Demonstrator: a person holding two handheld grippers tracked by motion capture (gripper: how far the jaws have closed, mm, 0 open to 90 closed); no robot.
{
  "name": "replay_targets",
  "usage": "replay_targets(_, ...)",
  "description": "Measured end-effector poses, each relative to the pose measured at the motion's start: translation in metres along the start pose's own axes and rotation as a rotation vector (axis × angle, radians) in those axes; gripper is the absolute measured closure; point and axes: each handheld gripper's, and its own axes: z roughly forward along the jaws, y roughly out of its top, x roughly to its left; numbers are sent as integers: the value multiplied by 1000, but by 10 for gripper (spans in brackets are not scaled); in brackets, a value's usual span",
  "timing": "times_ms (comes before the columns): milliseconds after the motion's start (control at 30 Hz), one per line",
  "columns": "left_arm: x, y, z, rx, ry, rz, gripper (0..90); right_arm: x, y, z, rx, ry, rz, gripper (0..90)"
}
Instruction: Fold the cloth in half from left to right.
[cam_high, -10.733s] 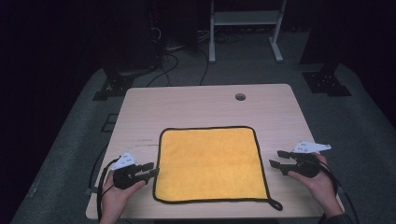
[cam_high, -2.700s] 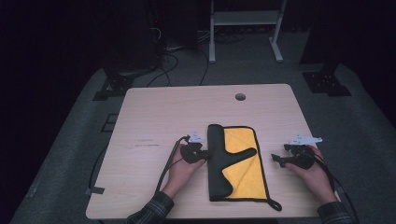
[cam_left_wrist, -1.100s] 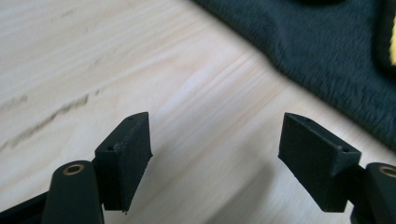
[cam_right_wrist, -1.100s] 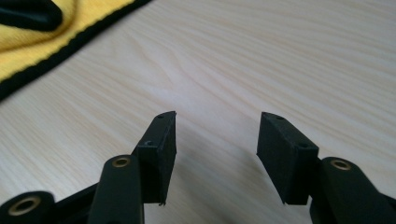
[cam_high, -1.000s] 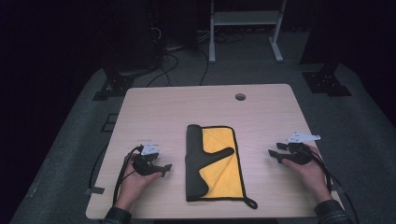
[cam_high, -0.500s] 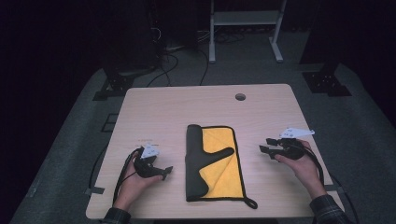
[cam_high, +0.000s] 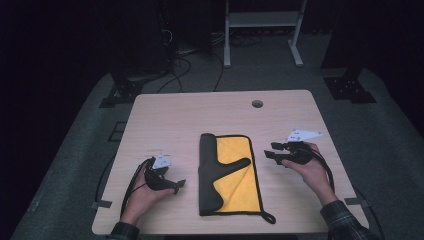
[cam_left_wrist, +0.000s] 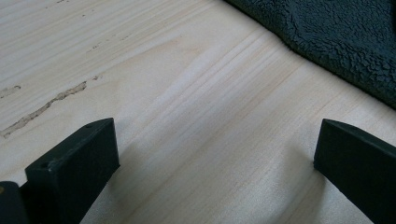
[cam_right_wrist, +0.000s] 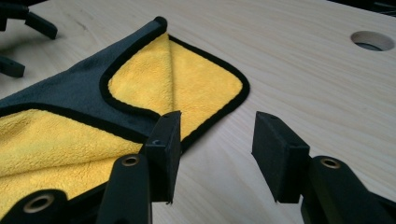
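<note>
Yellow cloth (cam_high: 235, 172), dark side folded over, lies mid-table, partly folded. Left gripper (cam_high: 176, 186) left of the cloth, jaws just opened wide, empty. Right gripper (cam_high: 270, 151) near the cloth's right edge, jaws half open, empty. Next, likely: pinch that edge, fold leftward

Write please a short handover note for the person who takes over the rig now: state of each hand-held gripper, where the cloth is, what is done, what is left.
Left hand-held gripper: jaws have just been opening, now wide, nothing between them, resting on the table left of the cloth.
Right hand-held gripper: jaws partly open, empty, just right of the cloth's far right corner.
Cloth: yellow with a dark backing, at the table's middle, left side folded over so the dark backing faces up.
Done: one rough fold, uneven.
Left: probably grip the right edge and finish the fold.
</note>
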Motion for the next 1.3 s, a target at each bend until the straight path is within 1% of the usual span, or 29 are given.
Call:
replay_targets(233, 0, 0, 0, 0, -3, 4, 0, 10, 12, 13, -4, 42, -21, 518)
replay_targets(300, 0, 0, 1, -1, -5, 5, 0, 13, 15, 17, -10, 55, -15, 523)
replay_targets(333, 0, 1, 1, -1, -5, 5, 0, 15, 16, 20, 3, 59, -28, 524)
replay_targets(367, 0, 0, 1, -2, -5, 5, 0, 16, 17, 21, 6, 62, -29, 526)
replay_targets(667, 1, 1, 1, -2, -5, 7, 0, 33, 31, 44, 5, 124, -51, 534)
replay_targets(767, 1, 1, 1, -2, -5, 6, 0, 41, 33, 53, 18, 141, -55, 535)
replay_targets(1100, 1, 1, 1, -4, -5, 4, 0, 60, 34, 79, 46, 187, -89, 540)
replay_targets(1300, 1, 1, 1, -3, -5, 4, 0, 75, 35, 100, 74, 211, -121, 554)
